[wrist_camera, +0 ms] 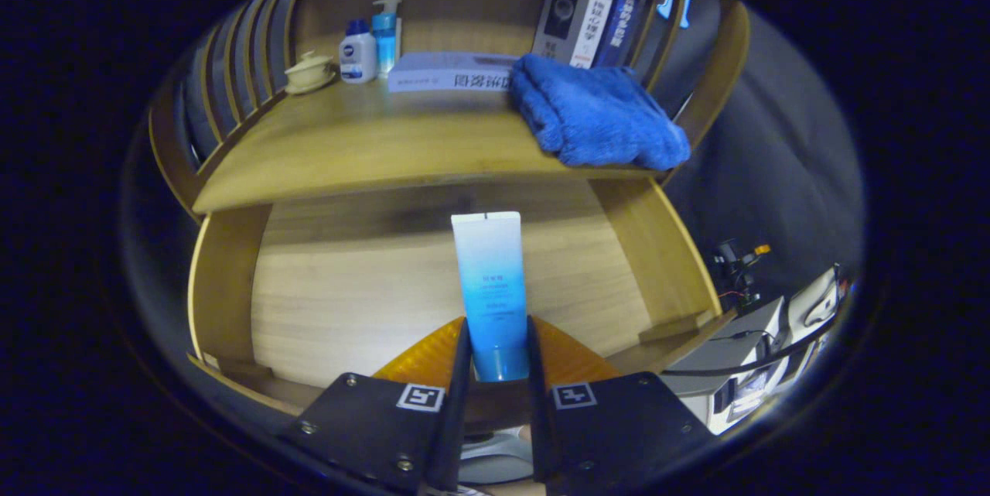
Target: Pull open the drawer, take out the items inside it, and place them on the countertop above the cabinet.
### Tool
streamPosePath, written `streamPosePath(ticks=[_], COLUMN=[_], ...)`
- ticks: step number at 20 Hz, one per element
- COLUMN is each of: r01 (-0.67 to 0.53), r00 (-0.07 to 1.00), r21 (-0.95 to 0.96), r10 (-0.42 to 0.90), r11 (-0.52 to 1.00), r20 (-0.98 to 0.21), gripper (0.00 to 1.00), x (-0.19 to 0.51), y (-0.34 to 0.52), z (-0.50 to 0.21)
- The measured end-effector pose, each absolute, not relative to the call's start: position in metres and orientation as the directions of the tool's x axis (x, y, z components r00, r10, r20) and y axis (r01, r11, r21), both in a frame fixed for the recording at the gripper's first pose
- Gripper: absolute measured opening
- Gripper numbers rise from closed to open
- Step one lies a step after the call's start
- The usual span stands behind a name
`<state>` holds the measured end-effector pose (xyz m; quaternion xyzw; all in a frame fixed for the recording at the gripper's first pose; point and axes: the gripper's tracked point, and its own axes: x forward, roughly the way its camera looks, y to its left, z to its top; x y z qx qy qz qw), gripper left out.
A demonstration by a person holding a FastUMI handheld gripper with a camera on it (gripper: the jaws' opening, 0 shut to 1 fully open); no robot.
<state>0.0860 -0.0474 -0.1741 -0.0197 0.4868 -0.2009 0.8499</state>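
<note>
— Gripper view first: what is the biggest thing out front?

— A wooden cabinet [232, 279] of pale, straight-grained boards. Its countertop [371, 148] runs broad and smooth beyond the fingers, with slatted rails rising at both ends. Below the countertop is an open, light-wood compartment.

— And on that countertop?

— A blue towel [595, 113], thick and fuzzy, folded into a soft heap at the right end, one corner drooping over the front edge. Just left of it lies a flat book [452, 72], touching the towel. Two upright boxes [592, 22] lean behind the towel. At the left end stand a squat white bottle with a blue cap [358, 53] and a taller blue pump bottle [385, 28], close together, with a small cream lidded cup [309, 72] beside them.

— How does the gripper sit?

— The gripper [499, 353] points level at the compartment, fingers reaching forward. Both fingers press the sides of a tube [491, 279], clamped on its lower end near the cap.

— Describe the tube.

— Flat, glossy plastic, white at the crimped top, shading to deep blue at the bottom. It stands upright between the fingers, held in front of the compartment and below the countertop.

— Anything to the side?

— Grey boxes with cables [758, 357], right of the cabinet.
</note>
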Motion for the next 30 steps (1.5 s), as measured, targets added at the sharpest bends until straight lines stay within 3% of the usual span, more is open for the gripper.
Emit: streamPosePath(ticks=[7, 16, 23, 30], r01=[0.393, 0.370, 0.312, 0.290], r00=[0.553, 0.718, 0.761, 0.696], r21=[-0.220, -0.017, 0.088, 0.080], r10=[-0.421, -0.297, -0.193, -0.153], r11=[0.893, 0.929, 0.946, 0.954], r20=[-0.719, -0.630, -0.620, -0.701], gripper=[0.36, 0.36, 0.36, 0.36], x=[0.091, 0.146, 0.203, 0.223], y=[-0.055, -0.027, -0.002, 0.007], z=[-0.116, -0.089, -0.106, -0.139])
